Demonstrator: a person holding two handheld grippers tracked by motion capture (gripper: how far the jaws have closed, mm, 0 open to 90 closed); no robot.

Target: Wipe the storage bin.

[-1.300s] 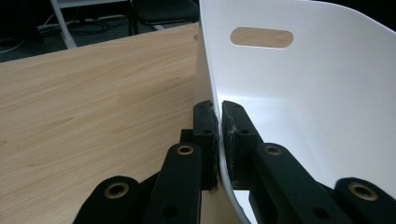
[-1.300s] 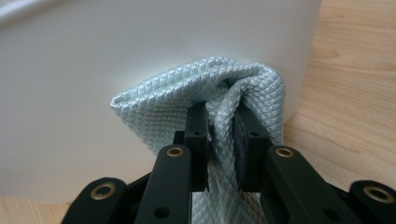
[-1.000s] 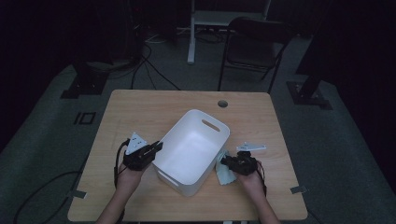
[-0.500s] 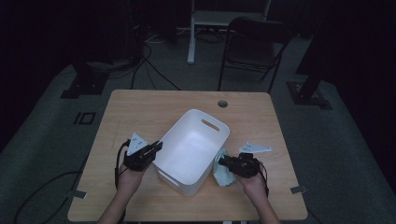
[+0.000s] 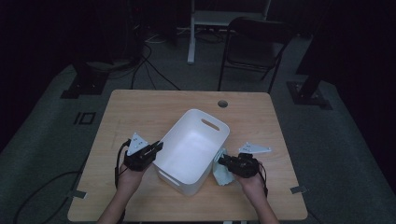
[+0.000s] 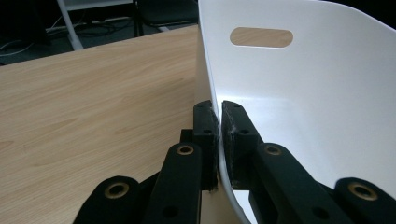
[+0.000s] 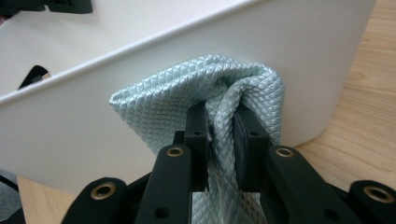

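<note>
Compared with a second earlier, we see our right gripper (image 5: 223,162) has lifted the pale green, diamond-textured cloth (image 5: 221,169) a little and brought it closer against the outer wall of the white plastic bin (image 5: 196,148) with its slotted handles; over the last half second it looks settled. The bin itself and our left gripper (image 5: 158,146) sit as they did in the 2 earlier pictures. We judge this means the cloth is raised and ready to go over the rim and into the bin, while the other hand steadies the container.

In the right gripper view the jaws are closed tight on a bunched fold of the cloth (image 7: 219,112), which bulges above the pads and hangs below them; the cloth lies just beside the bin's wall (image 7: 289,60), perhaps touching it. In the left gripper view the jaws are pinched on the bin's thin near wall (image 6: 219,140), 1 pad outside and 1 inside.

The bin stands upright, mouth up, near the middle of the light wooden table (image 5: 140,112). Its long axis runs diagonally in the high view, from near-left to far-right, with 1 handle slot (image 5: 210,124) at the far end. The cloth is crumpled, so we give it no clear axis; its gathered end points toward the bin.
</note>
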